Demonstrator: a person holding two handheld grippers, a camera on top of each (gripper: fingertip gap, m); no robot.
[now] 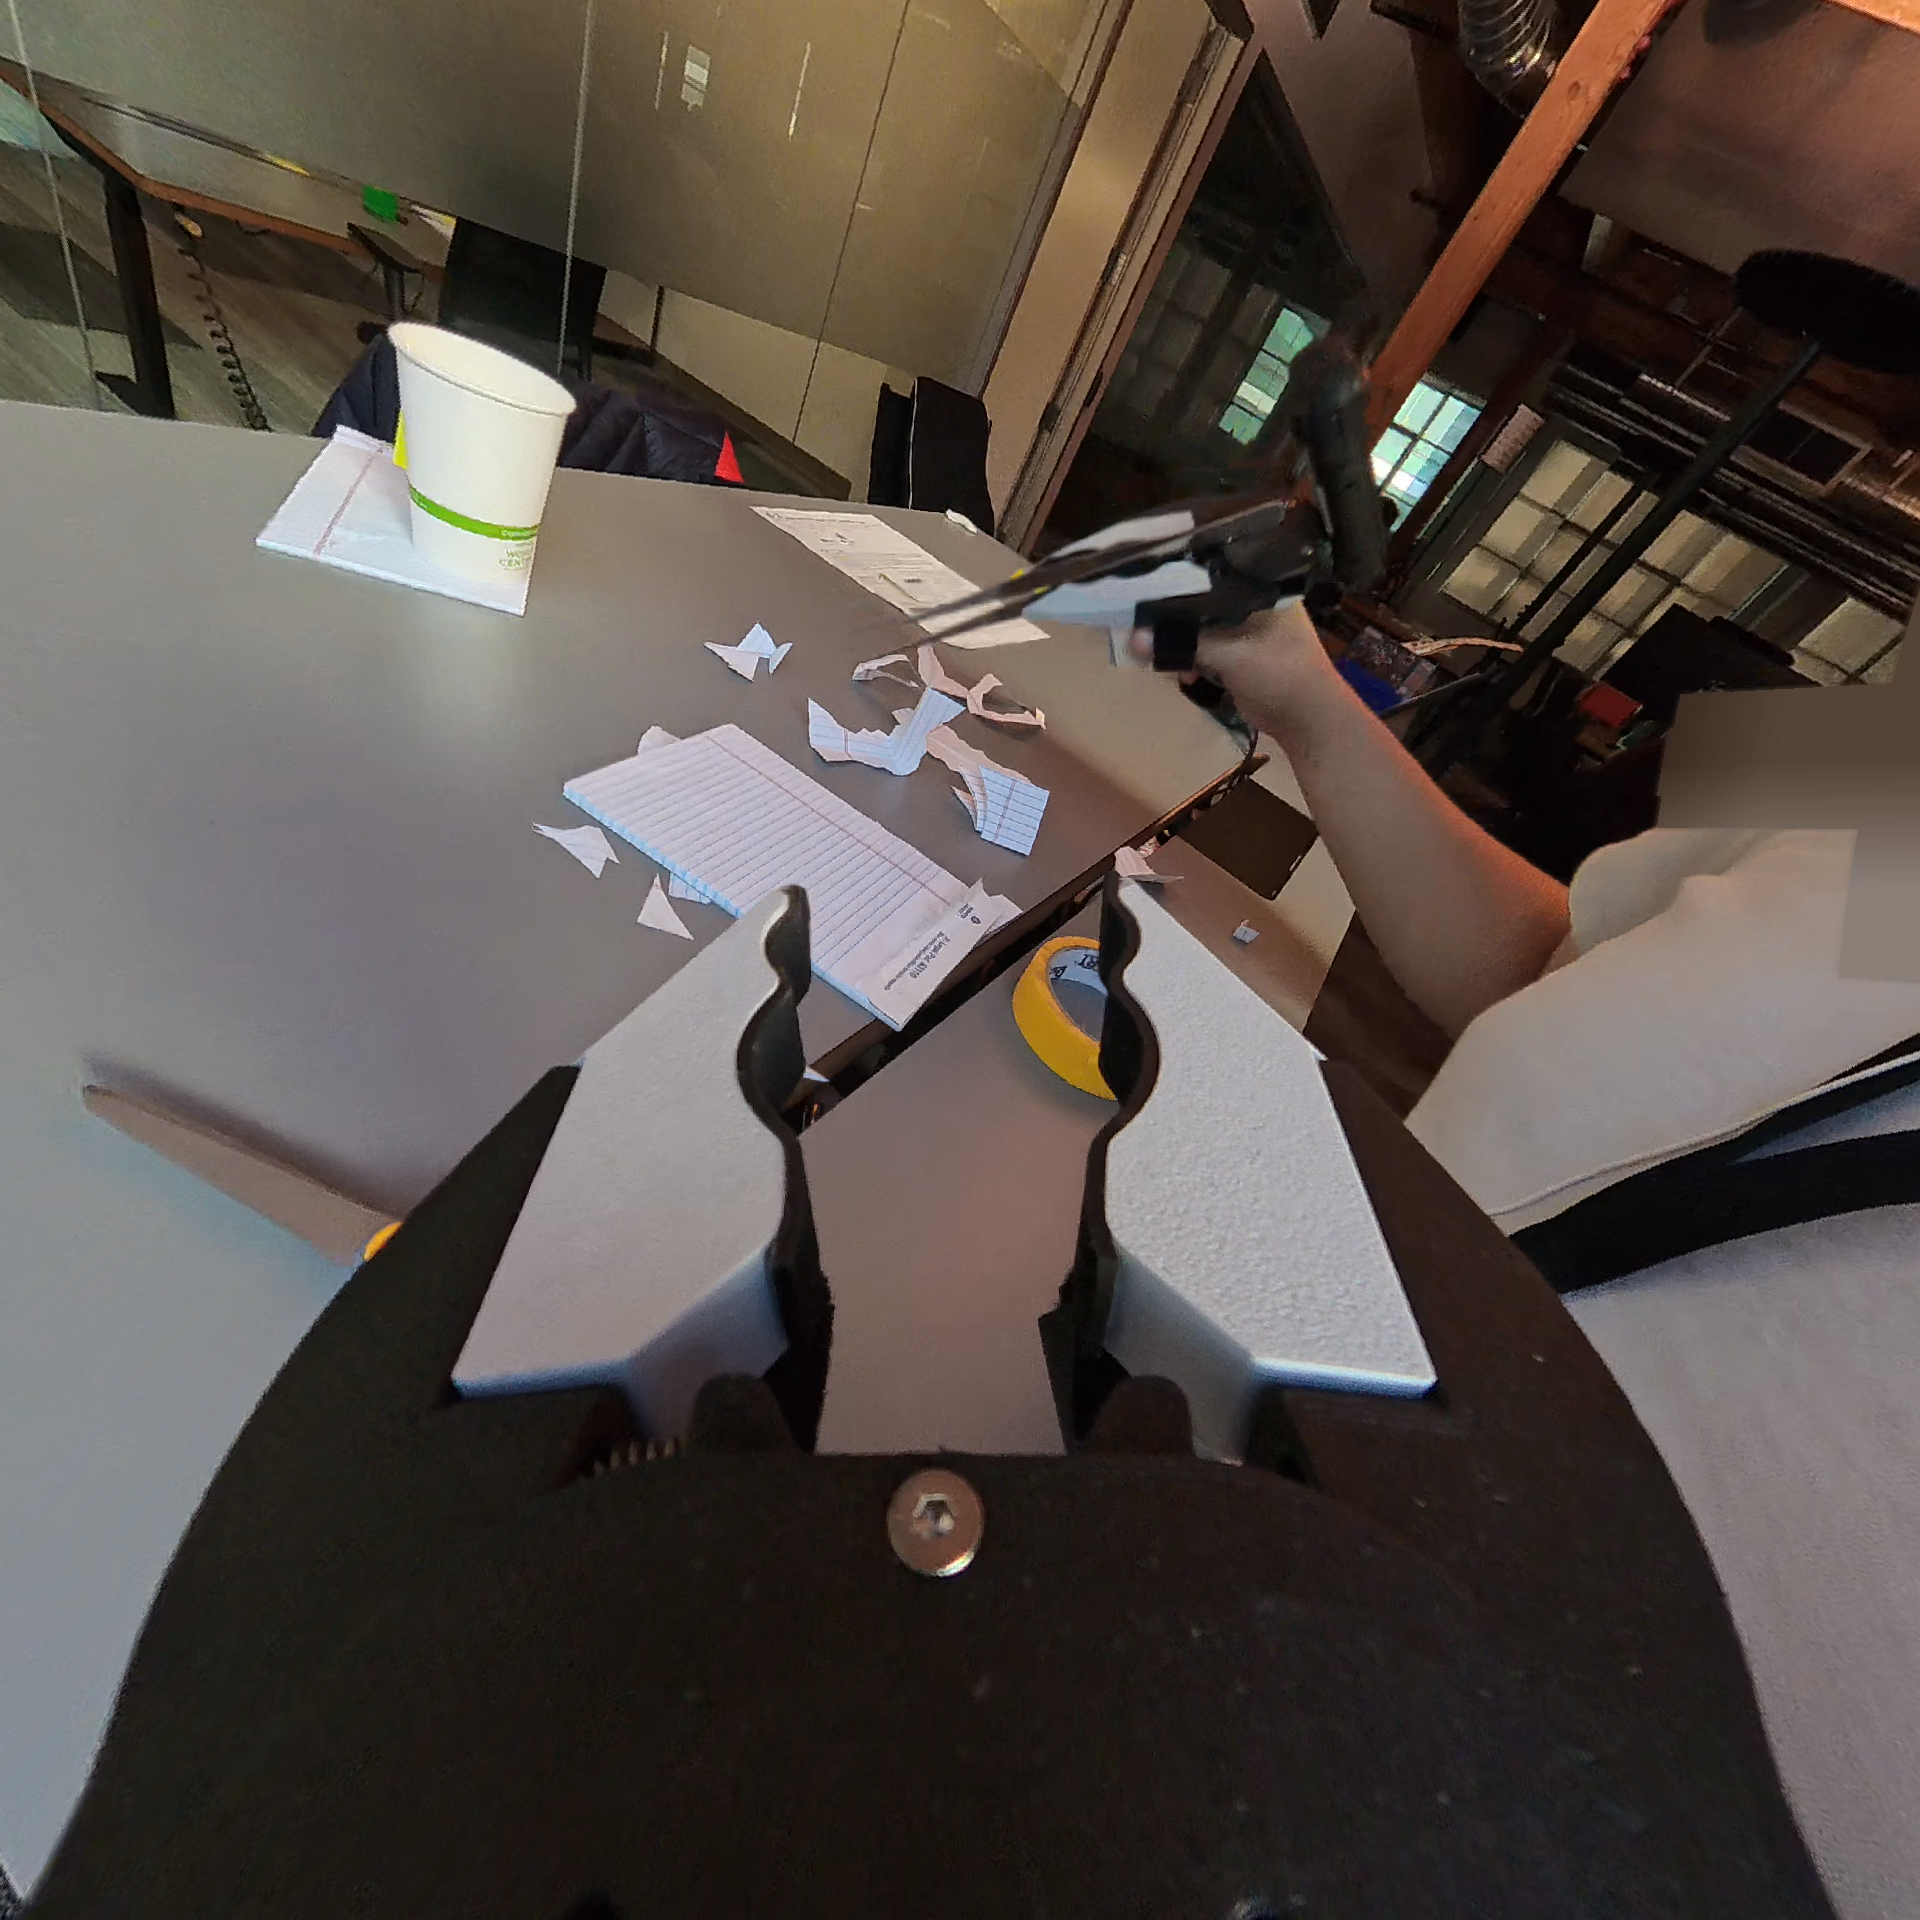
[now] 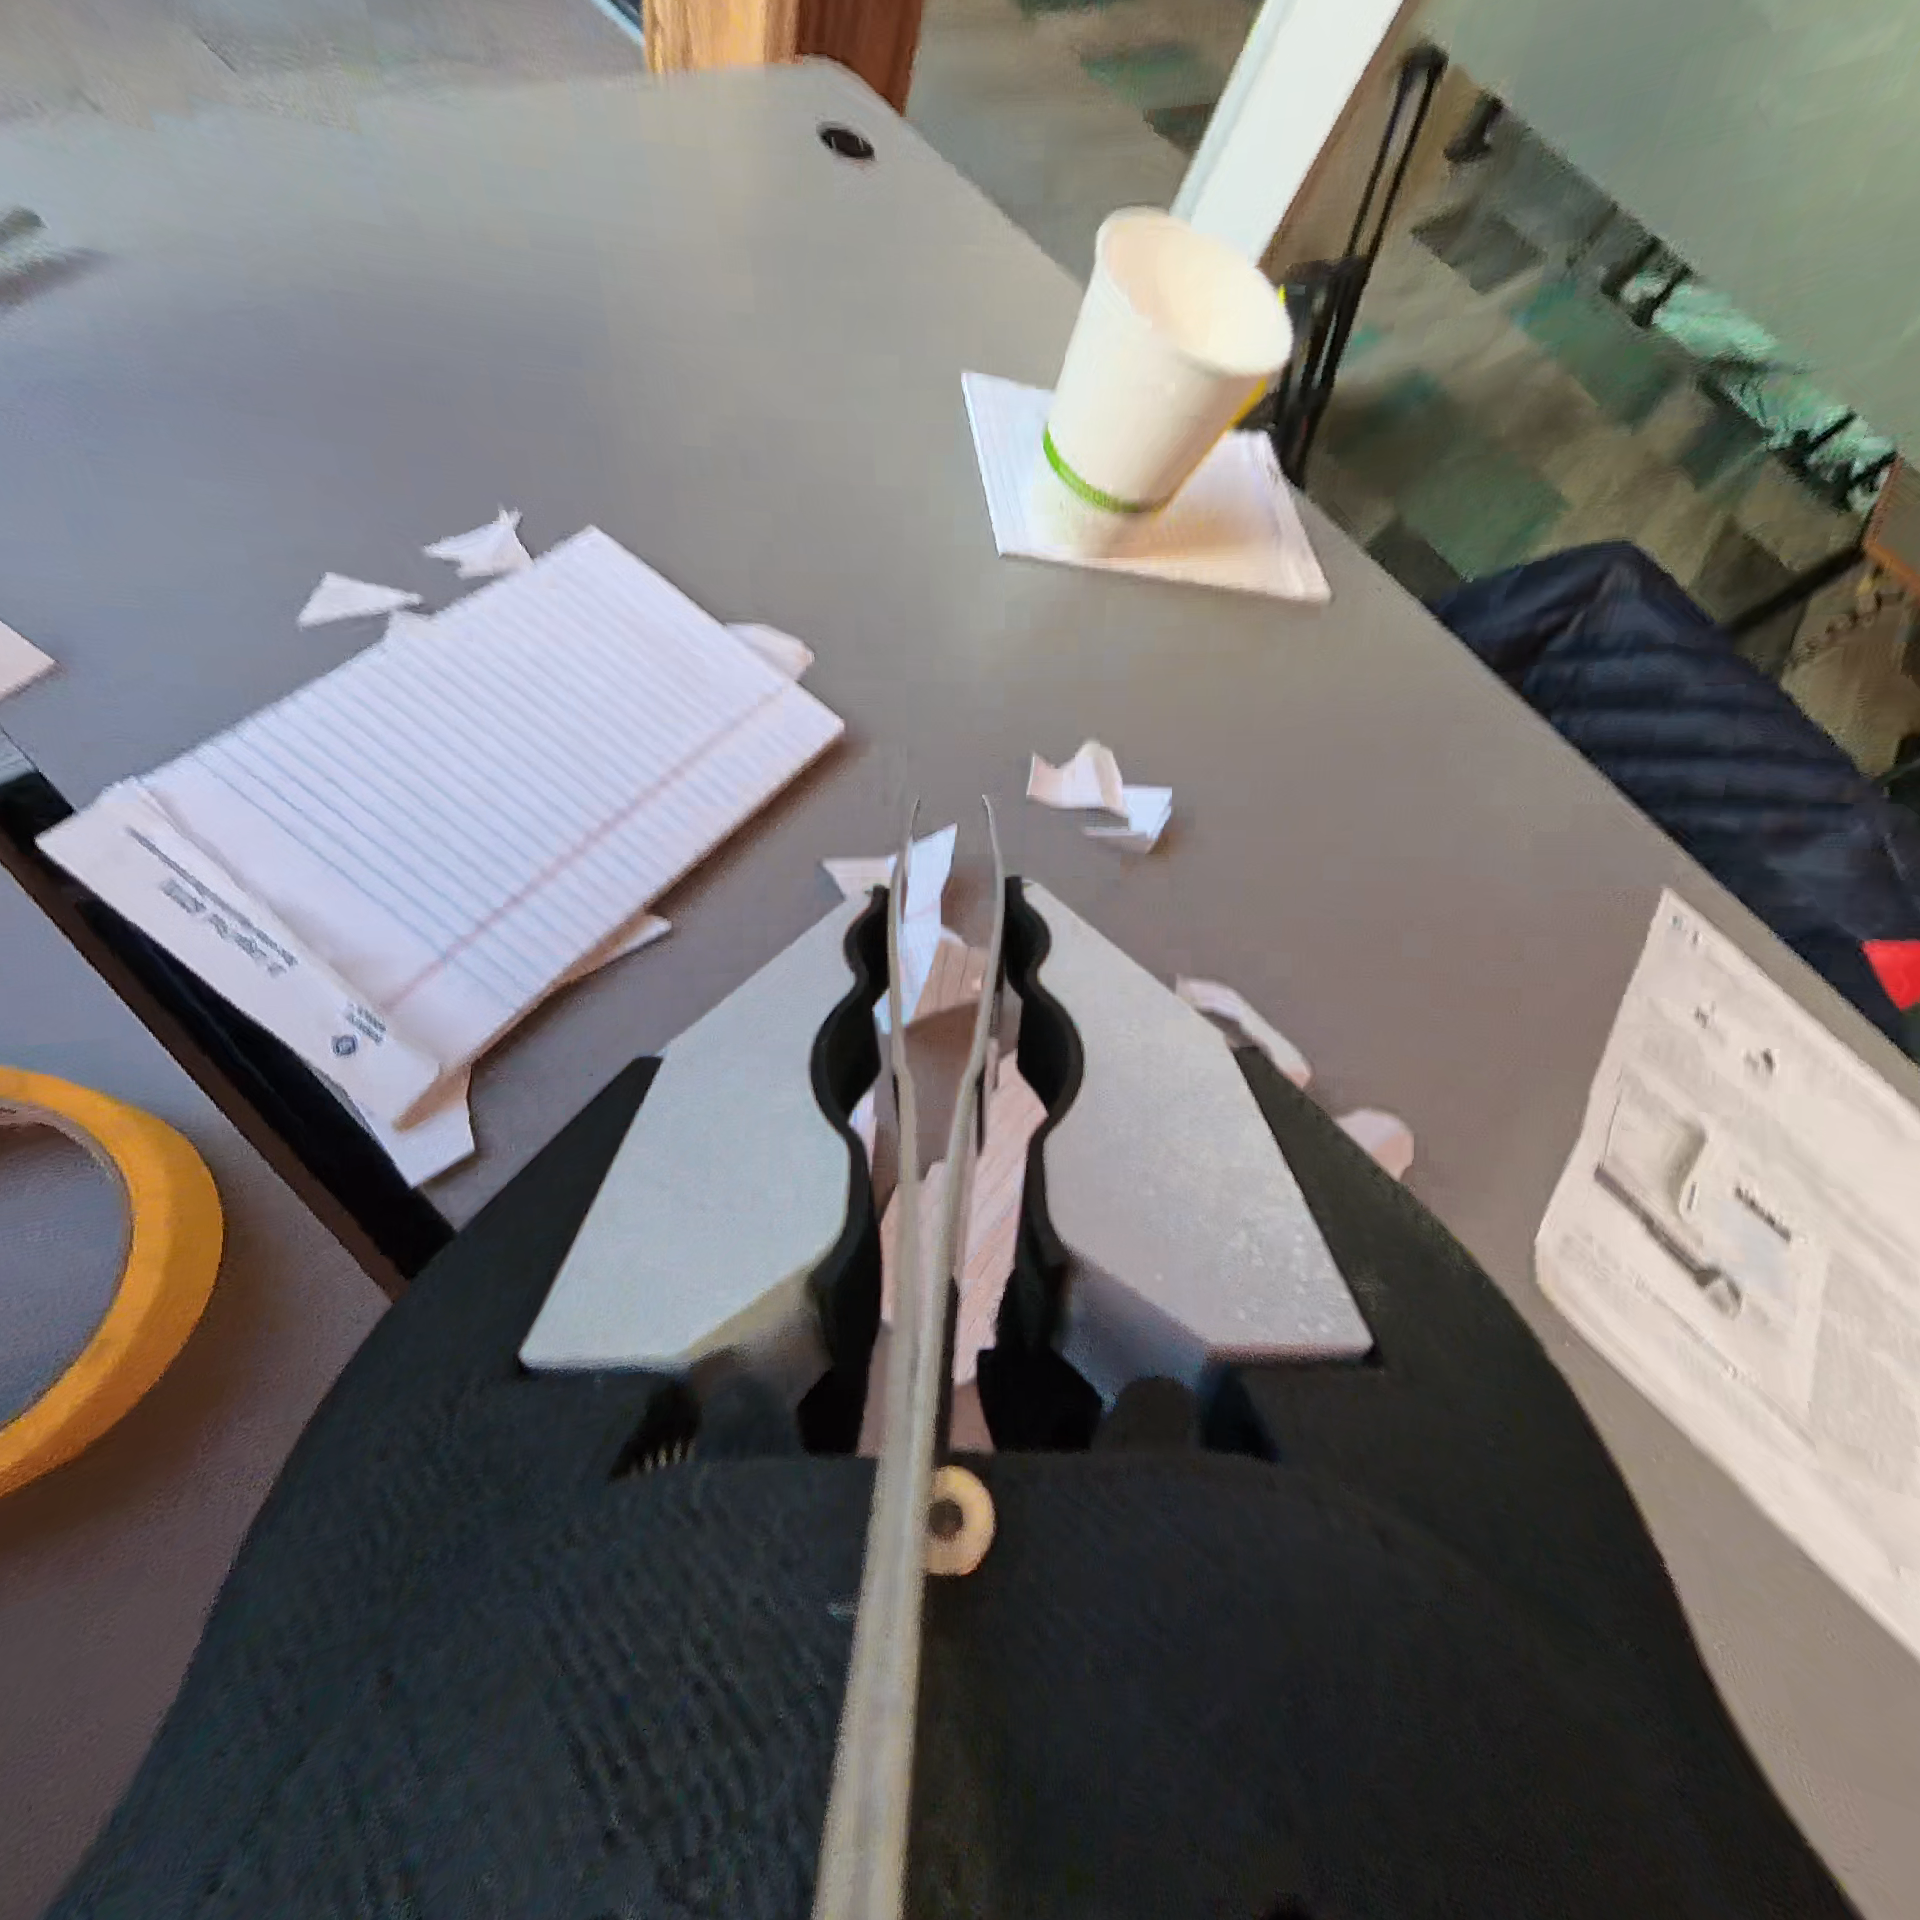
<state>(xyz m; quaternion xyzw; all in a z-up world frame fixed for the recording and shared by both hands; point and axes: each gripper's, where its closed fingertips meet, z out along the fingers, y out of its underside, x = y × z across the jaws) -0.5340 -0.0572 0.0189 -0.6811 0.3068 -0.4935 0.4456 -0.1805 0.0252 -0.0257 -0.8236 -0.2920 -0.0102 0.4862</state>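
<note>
My right gripper (image 2: pixel 940 894) is shut on a pair of thin metal tweezers (image 2: pixel 883 1662) that runs forward between its fingers. The tweezer tips stand a little apart over torn scraps of lined paper (image 2: pixel 1101 790) on the grey table (image 2: pixel 520 312). In the left wrist view the right gripper (image 1: pixel 1143 592) is held by a hand above the scraps (image 1: pixel 914 727). My left gripper (image 1: pixel 951 914) is open and empty, low over the table, with a yellow tape roll (image 1: pixel 1060 1018) just past its right finger.
A lined notepad (image 1: pixel 769 831) lies left of the scraps. A white paper cup (image 1: pixel 478 457) with a green band stands on another pad at the far side. A printed sheet (image 2: pixel 1745 1247) lies to the right. A dark jacket (image 2: pixel 1683 727) hangs beyond the table edge.
</note>
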